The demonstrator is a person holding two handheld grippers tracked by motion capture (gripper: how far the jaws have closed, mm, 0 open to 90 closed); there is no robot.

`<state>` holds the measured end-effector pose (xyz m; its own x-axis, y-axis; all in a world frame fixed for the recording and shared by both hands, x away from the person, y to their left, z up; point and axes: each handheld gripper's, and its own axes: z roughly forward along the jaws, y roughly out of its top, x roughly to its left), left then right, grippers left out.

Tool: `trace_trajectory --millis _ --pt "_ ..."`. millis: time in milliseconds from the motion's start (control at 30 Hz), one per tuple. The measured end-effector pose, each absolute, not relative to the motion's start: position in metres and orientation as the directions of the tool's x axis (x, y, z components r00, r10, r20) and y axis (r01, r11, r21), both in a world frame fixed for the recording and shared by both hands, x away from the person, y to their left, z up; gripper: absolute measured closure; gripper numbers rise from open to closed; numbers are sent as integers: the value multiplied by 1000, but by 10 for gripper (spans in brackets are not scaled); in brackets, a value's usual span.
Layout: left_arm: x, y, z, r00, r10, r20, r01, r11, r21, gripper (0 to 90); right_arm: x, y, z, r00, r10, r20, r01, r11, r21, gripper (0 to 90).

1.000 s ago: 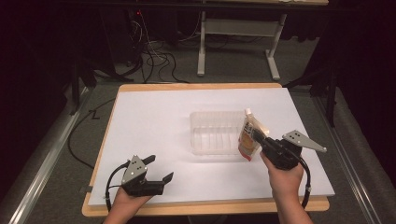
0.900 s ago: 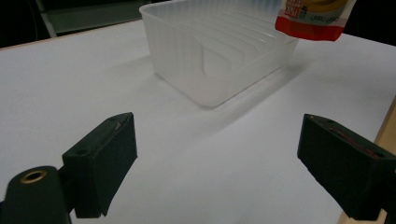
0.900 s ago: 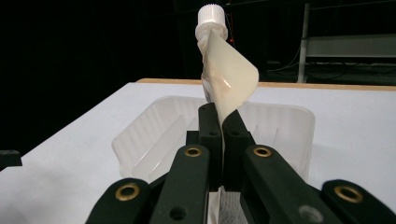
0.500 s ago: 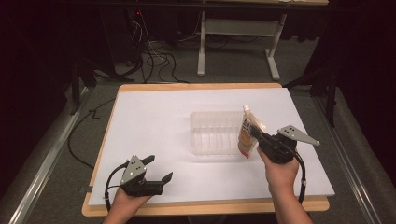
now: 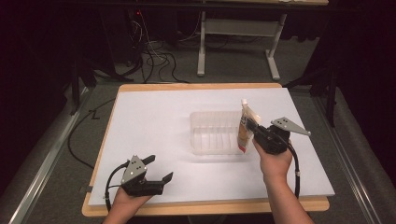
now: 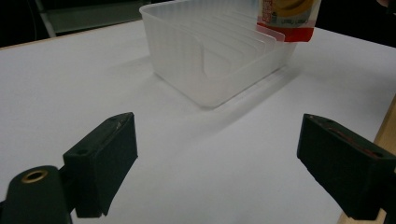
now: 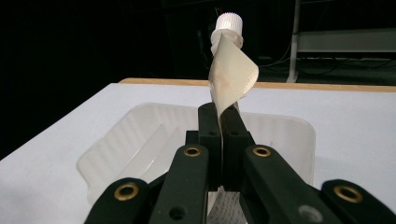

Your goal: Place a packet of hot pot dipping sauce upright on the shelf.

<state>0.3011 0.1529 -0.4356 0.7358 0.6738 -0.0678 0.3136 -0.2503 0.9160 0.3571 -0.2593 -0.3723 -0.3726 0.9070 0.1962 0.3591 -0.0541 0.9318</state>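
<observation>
Currently the spouted pouch (image 5: 244,129) is standing upright in the right gripper (image 5: 254,131), at about 3 o'clock of the clear plastic bin (image 5: 212,132), over the bin's right-hand rim. The pouch is showing a white screw cap at top, a pale, slightly twisted upper body, and a red-and-yellow printed label lower down; in the left gripper view its red bottom edge (image 6: 285,23) is hanging just above the rim at the far end of the ribbed bin (image 6: 210,65). In the right gripper view the cap (image 7: 227,25) is sitting at 12 o'clock, above the two black fingers (image 7: 208,123), which are pressing flat together on the pouch's thin edge, gripping it.

The left gripper (image 5: 158,169) is resting at roughly 7 o'clock on the white bench (image 5: 154,121), well apart from the bin. Its fingers (image 6: 105,161) are standing wide apart, holding nothing, with only bare bench surface between them.
</observation>
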Motion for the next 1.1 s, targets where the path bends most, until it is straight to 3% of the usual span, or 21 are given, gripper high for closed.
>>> trace_trajectory --millis 1100 --pt "302 155 -436 737 672 -70 316 -251 915 128 396 -256 -377 -303 941 148 351 -34 936 900"
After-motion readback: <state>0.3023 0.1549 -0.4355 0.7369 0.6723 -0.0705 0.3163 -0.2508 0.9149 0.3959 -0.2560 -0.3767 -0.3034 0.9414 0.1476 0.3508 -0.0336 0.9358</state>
